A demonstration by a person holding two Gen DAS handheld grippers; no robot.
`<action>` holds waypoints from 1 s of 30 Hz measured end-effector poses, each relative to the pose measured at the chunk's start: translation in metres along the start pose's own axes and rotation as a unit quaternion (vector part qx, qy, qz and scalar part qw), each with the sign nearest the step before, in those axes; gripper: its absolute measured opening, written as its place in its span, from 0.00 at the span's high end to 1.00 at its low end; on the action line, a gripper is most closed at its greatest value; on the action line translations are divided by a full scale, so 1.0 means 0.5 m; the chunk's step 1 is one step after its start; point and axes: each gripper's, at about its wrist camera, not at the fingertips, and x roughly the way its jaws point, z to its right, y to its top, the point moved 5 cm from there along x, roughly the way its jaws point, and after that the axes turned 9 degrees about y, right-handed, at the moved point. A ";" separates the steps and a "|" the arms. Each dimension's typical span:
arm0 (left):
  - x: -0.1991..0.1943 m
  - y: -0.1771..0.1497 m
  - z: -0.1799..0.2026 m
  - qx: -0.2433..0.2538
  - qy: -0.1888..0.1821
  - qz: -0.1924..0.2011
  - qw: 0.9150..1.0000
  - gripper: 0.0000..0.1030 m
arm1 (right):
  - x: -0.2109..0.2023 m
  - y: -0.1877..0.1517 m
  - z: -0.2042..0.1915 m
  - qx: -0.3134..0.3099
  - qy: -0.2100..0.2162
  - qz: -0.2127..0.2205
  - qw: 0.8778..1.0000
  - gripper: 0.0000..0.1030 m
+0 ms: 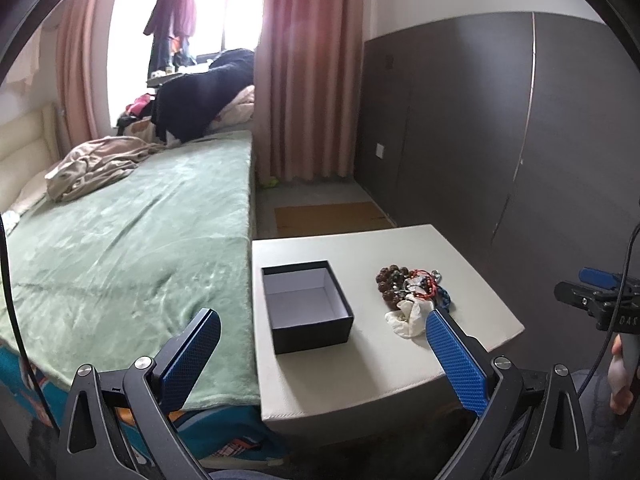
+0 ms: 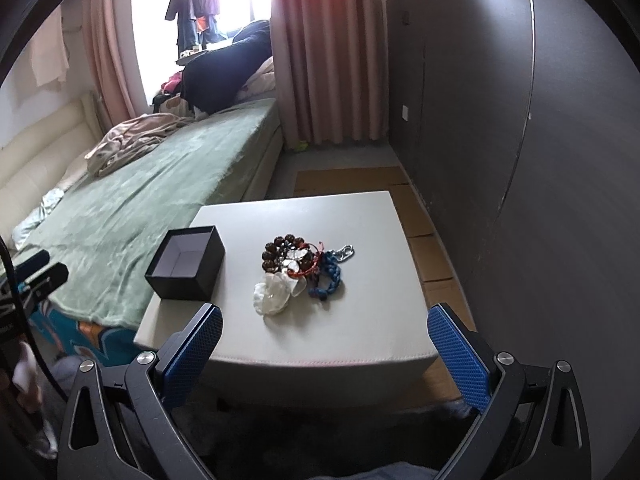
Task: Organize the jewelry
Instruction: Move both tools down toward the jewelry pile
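Black box (image 2: 185, 265) on white table (image 2: 372, 320), lid off, nothing inside. Jewelry pile (image 2: 302, 270) beside it, tangled, no clear axis. Left tongs (image 1: 323, 354) and right tongs (image 2: 325, 346) both spread wide, holding nothing.

Box (image 2: 185, 265) left of jewelry pile (image 2: 304, 272)

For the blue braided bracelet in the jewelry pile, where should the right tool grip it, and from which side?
Probably the lower loop of the blue braided bracelet, coming from above on the pile's right. That end sticks out onto the bare white table, clear of the brown beads. The right tool is open and empty.
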 end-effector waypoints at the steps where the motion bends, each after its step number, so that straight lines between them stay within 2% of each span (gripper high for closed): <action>1: 0.007 0.003 0.007 0.004 -0.003 -0.003 1.000 0.01 | 0.007 0.003 0.007 0.006 0.003 -0.002 1.000 0.00; 4: 0.033 0.009 0.034 0.019 -0.008 -0.011 1.000 0.01 | 0.034 0.007 0.034 0.038 0.013 -0.014 0.999 0.00; 8: 0.075 0.011 0.080 0.036 -0.033 -0.035 0.998 0.05 | 0.069 0.011 0.069 0.098 0.061 -0.022 0.993 0.00; 16: 0.180 0.000 0.170 0.068 -0.080 -0.100 0.989 0.19 | 0.136 0.015 0.117 0.146 0.063 -0.036 0.987 0.00; 18: 0.203 -0.005 0.187 0.074 -0.090 -0.119 0.986 0.25 | 0.148 0.017 0.128 0.152 0.068 -0.039 0.985 0.00; 25: 0.272 -0.016 0.247 0.099 -0.108 -0.152 0.977 0.27 | 0.184 0.028 0.159 0.167 0.082 -0.045 0.981 0.00; 30: 0.335 -0.040 0.281 0.113 -0.114 -0.193 0.968 0.43 | 0.215 0.025 0.194 0.199 0.085 -0.054 0.975 0.00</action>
